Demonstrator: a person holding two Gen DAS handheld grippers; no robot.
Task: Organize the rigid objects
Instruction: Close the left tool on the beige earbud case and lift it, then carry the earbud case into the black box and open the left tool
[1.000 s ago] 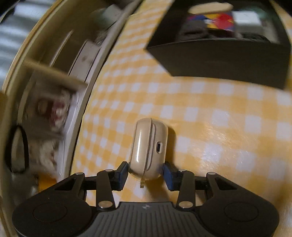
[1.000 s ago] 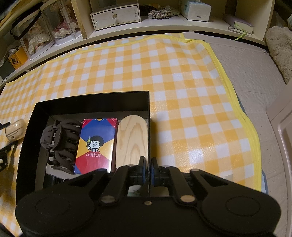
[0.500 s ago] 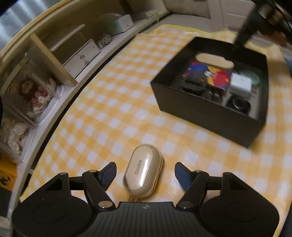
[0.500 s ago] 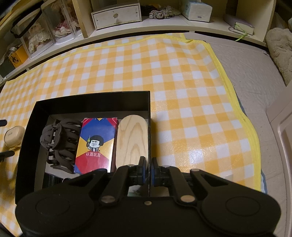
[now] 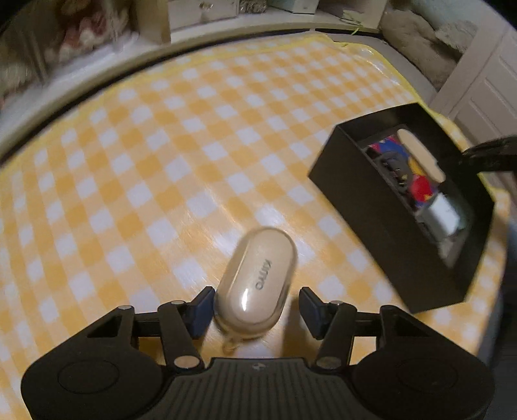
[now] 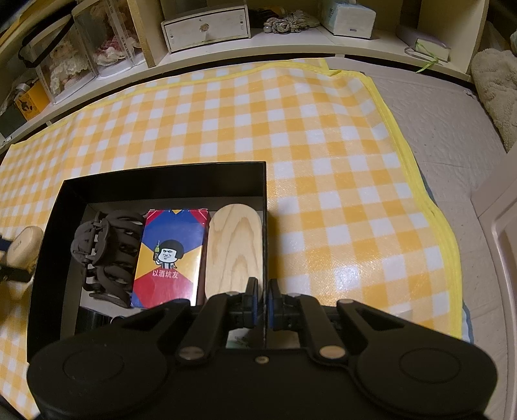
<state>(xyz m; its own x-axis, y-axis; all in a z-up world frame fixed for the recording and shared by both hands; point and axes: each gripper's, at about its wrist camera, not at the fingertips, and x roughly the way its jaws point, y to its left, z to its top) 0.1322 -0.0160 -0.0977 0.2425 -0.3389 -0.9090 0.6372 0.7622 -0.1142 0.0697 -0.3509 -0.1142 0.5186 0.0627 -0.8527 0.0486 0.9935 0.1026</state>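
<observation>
A cream earbud case (image 5: 258,278) lies flat on the yellow checked cloth, between the open fingers of my left gripper (image 5: 255,307); the left finger pad (image 5: 202,307) touches it, the right one stands apart. The case also shows at the left edge of the right wrist view (image 6: 24,250). A black box (image 5: 381,232) stands to the right and holds a dark hair claw (image 6: 106,255), a colourful card pack (image 6: 169,258) and a wooden oval (image 6: 234,248). My right gripper (image 6: 263,307) is shut on the box's right wall (image 6: 264,226).
Shelves along the back hold a small white drawer unit (image 6: 206,27), clear cases with dolls (image 6: 80,55) and a tissue box (image 6: 352,19). A grey floor (image 6: 446,135) lies past the cloth's yellow right edge.
My left gripper let go of the earbud case, which now lies flat instead of on edge, and swung round to face the shelves. The right gripper has not moved.
</observation>
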